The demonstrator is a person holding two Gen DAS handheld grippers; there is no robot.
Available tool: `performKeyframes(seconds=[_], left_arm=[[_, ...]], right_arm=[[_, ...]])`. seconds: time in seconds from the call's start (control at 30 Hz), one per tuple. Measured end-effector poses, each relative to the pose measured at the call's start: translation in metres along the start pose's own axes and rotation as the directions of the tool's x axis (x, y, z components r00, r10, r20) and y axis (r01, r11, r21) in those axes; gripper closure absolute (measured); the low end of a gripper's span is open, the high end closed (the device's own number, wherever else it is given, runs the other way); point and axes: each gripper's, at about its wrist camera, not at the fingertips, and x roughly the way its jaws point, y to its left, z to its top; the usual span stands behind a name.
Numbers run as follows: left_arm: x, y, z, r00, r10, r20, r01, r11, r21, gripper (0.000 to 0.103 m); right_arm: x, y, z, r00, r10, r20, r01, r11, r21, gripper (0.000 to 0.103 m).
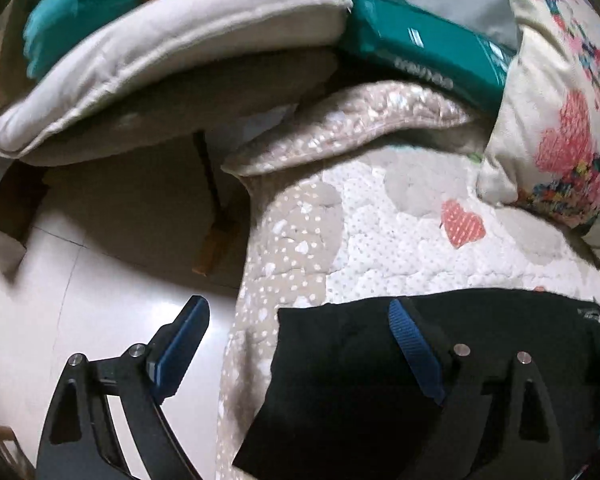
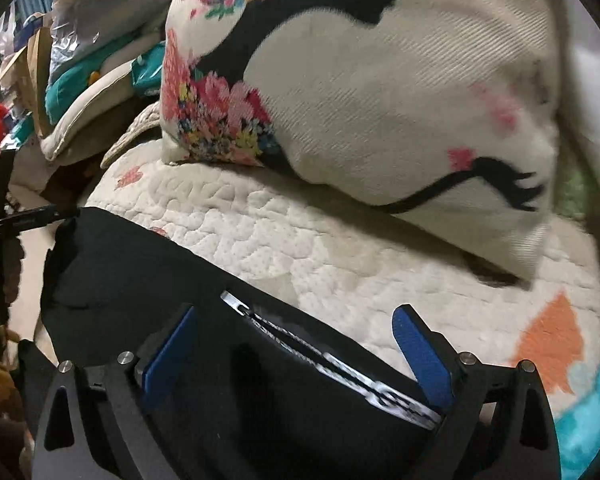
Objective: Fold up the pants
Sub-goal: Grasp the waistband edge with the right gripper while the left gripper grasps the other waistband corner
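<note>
Black pants point(image 1: 340, 380) lie folded on a quilted bed cover point(image 1: 380, 232) near the bed's left edge. My left gripper point(image 1: 296, 320) is open; its right finger is over the pants and its left finger hangs past the bed edge over the floor. In the right wrist view the pants point(image 2: 140, 280) show a white printed stripe point(image 2: 340, 368) along one edge. My right gripper point(image 2: 296, 332) is open above that edge, one finger on each side of the stripe. Neither gripper holds cloth.
A large printed pillow point(image 2: 380, 100) lies on the bed just beyond the pants. A beige cushion point(image 1: 160, 52), a teal package point(image 1: 428, 44) and a folded blanket point(image 1: 360, 120) pile at the far end. Tiled floor point(image 1: 80, 280) lies left of the bed.
</note>
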Motion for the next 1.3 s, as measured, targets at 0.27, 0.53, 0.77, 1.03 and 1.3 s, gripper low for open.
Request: performKeyframes(seconds=[0.27,0.53,0.77,1.03,1.3], left_arm=[[0.010,-0.013,-0.005,0.998,-0.069,-0.011,0.070,0.997,0.032,0.021],[-0.010,-0.038,-0.010,0.994,-0.111,-0.004,0.110,0.988,0.111,0.089],[-0.039,-0.044,-0.013,0.994,-0.093,0.052,0.087,0.989,0.117,0.089],[-0.063,-0.040,-0.010,0.992,-0.085,0.094,0.074,0.990,0.119,0.089],[-0.024,-0.042,-0.014,0.998,-0.024,0.051,0.017,0.992,0.123,0.089]], right_arm=[[0.033,0.004,-0.005,0.999,0.002,-0.046,-0.003,0.999,-0.033,0.003],[0.027,0.018,-0.007,0.999,0.025,-0.025,-0.027,0.998,-0.050,0.061],[0.009,0.013,-0.008,0.999,0.031,-0.019,-0.031,1.000,-0.004,0.091],[-0.002,0.018,-0.005,0.999,-0.040,0.000,0.040,0.996,-0.075,0.021],[0.035,0.012,-0.002,0.996,-0.017,-0.082,0.007,0.993,-0.116,0.037]])
